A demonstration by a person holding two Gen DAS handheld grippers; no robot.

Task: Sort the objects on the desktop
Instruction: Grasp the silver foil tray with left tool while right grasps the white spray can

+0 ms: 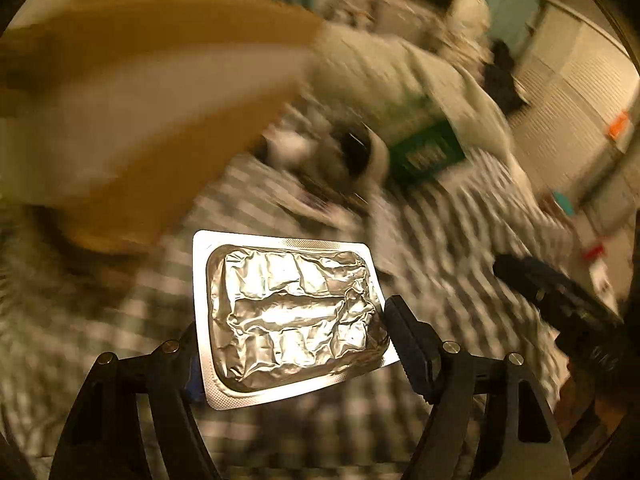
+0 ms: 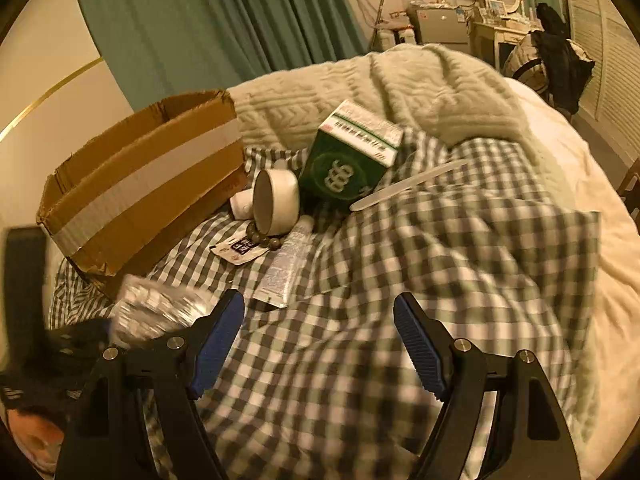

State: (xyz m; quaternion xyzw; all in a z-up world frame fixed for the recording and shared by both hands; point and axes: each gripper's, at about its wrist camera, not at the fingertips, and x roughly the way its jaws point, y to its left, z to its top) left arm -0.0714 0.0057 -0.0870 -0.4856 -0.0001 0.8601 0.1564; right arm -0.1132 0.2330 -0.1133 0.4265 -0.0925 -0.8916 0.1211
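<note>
My left gripper (image 1: 294,320) is shut on a silver foil blister pack (image 1: 288,312), gripping its two side edges and holding it above the checked cloth (image 1: 460,220). This view is blurred by motion. The brown cardboard box (image 1: 140,100) with a white tape band fills the upper left. In the right wrist view my right gripper (image 2: 319,300) stands open over the checked cloth (image 2: 440,260) with nothing between its fingers. The foil pack (image 2: 156,312) shows blurred at lower left, just in front of the cardboard box (image 2: 140,188).
Beside the box lie a green medicine carton (image 2: 348,160), a white round tin (image 2: 276,200) on its side, dark beads (image 2: 260,236), a small sachet (image 2: 240,248), a white tube (image 2: 288,264) and a pale flat stick (image 2: 408,186). A cream blanket (image 2: 400,88) lies behind.
</note>
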